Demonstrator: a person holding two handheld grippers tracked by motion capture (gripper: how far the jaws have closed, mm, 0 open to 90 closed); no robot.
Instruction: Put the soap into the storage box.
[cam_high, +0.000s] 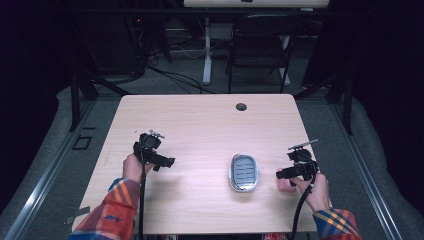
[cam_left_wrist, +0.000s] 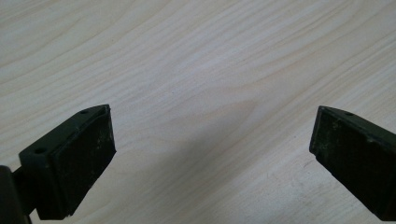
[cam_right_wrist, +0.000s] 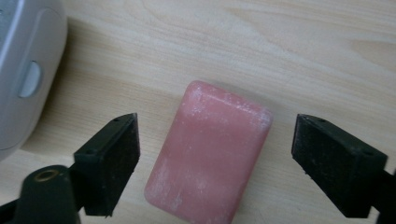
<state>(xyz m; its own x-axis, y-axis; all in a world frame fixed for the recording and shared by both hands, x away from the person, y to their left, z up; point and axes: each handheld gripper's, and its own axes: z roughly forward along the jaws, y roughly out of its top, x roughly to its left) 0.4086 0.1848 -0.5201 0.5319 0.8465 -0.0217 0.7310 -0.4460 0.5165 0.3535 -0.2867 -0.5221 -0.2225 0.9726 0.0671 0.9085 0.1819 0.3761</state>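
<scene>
Fingers (cam_right_wrist: 112, 163) spread, straddling pink soap (cam_right_wrist: 208, 151); grey soap dish (cam_right_wrist: 23, 70) just beside.

Your soap (cam_right_wrist: 210, 149) runs off the frame at six o'clock — the dish (cam_right_wrist: 23, 70) at nine o'clock is cut by the edge too.

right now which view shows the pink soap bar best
The right gripper view: the pink soap bar lies flat on the table, large and sharp. In the high view it is a small pink patch under the right hand. The left gripper view looks at bare table.
</scene>
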